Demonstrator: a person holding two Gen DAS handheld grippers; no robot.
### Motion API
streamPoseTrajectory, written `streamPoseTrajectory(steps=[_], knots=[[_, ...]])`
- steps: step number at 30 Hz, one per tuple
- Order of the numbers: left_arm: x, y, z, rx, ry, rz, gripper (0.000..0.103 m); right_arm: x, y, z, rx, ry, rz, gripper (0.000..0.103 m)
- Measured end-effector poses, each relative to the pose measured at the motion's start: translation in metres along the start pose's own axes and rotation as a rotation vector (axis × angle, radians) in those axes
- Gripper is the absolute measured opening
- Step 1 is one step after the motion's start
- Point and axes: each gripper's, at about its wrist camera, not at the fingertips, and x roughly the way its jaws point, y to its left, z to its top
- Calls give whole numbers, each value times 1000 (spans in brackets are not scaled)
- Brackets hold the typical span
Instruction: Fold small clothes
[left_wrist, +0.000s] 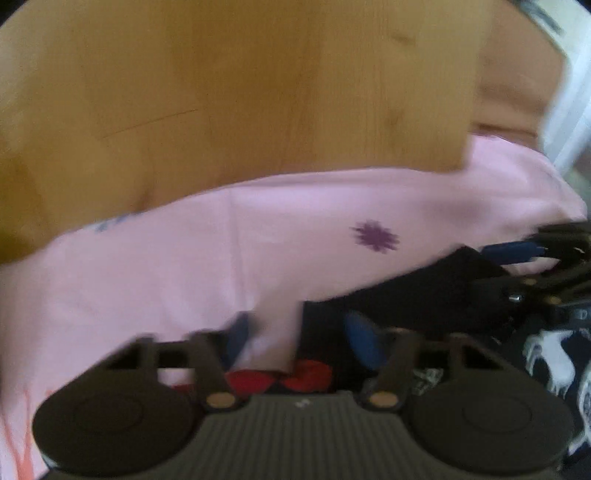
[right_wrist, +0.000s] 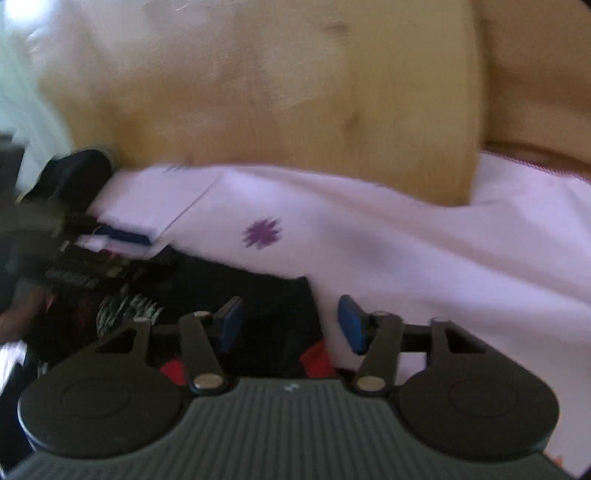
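Observation:
A pale pink garment (left_wrist: 184, 266) with a purple star print (left_wrist: 376, 235) lies across the wooden table (left_wrist: 221, 92); it also shows in the right wrist view (right_wrist: 406, 240). A black garment (left_wrist: 424, 291) lies over its near edge, also in the right wrist view (right_wrist: 240, 291). My left gripper (left_wrist: 299, 338) is open, its blue pads straddling the boundary of pink and black cloth. My right gripper (right_wrist: 290, 325) is open over the same boundary. The other gripper shows at the right edge (left_wrist: 546, 254) and at the left edge (right_wrist: 92, 240). Both views are blurred.
Red cloth (left_wrist: 291, 378) lies under the left gripper's base; red also shows in the right wrist view (right_wrist: 314, 360). Black-and-white patterned fabric (left_wrist: 554, 362) lies at the near right. The table's right edge (left_wrist: 469, 110) drops to an orange surface. A white object (left_wrist: 569, 92) stands far right.

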Motion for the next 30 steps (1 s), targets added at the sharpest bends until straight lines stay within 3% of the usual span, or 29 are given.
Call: streamPoseTrajectory(steps=[1, 2, 6, 10, 15, 18, 22, 26, 28, 30], knots=[[-3, -2, 0, 0, 7, -38, 16, -4, 5, -4, -27, -19, -9, 21], [-6, -5, 0, -1, 7, -20, 14, -9, 11, -9, -56, -43, -21, 16], [-32, -12, -5, -18, -33, 20, 11, -35, 25, -19, -44, -121, -31, 14], [-103, -20, -24, -18, -168, -17, 11, -90, 55, -29, -88, -232, -19, 14], [-198, -48, -90, 25, -341, -43, 11, -172, 104, -73, -215, -343, 20, 14], [-236, -60, -147, 37, -385, -74, 11, -209, 128, -119, -263, -368, 40, 14], [-253, -78, -225, 47, -364, -124, 10, -220, 146, -188, -252, -318, 57, 12], [-223, -81, -289, -20, -227, -161, 15, -201, 139, -254, -120, -202, 66, 18], [-211, -78, -302, -49, -160, -170, 15, -190, 131, -271, -54, -146, 46, 21], [-218, -71, -308, -60, -160, -175, 15, -203, 126, -280, -9, -151, 64, 25]])
